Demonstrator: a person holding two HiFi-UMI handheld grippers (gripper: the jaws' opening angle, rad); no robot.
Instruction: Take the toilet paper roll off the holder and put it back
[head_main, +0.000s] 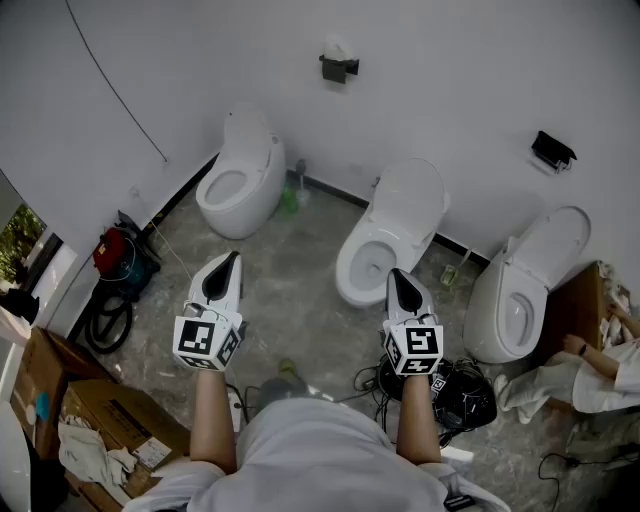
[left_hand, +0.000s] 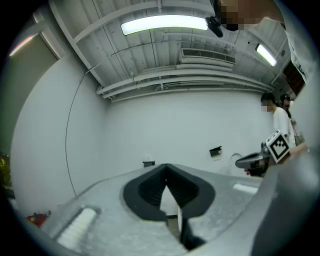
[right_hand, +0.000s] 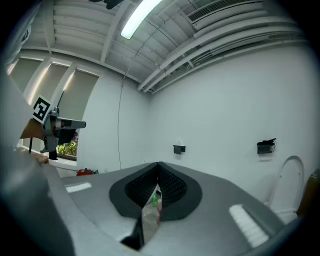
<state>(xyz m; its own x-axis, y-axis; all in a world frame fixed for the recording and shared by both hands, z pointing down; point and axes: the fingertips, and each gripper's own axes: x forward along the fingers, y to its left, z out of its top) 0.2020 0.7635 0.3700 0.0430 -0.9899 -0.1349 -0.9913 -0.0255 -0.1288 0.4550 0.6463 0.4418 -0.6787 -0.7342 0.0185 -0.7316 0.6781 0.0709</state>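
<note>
Left hand-held gripper (head_main: 230, 258) and right hand-held gripper (head_main: 398, 273) both closed and empty, toilet paper roll (head_main: 336, 49) on wall holder (head_main: 341, 68) at 12 o'clock, too small to read its axis.

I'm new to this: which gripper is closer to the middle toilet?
Right. The right gripper shows over the middle toilet's front rim; the left gripper is well off to its left.

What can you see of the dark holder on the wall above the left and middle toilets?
The holder is a small dark bracket, metal by its look, fixed on the white wall above the gap between the left toilet and the middle toilet. Something white, probably paper, sticks up from its top. Only the wall touches it.
</note>
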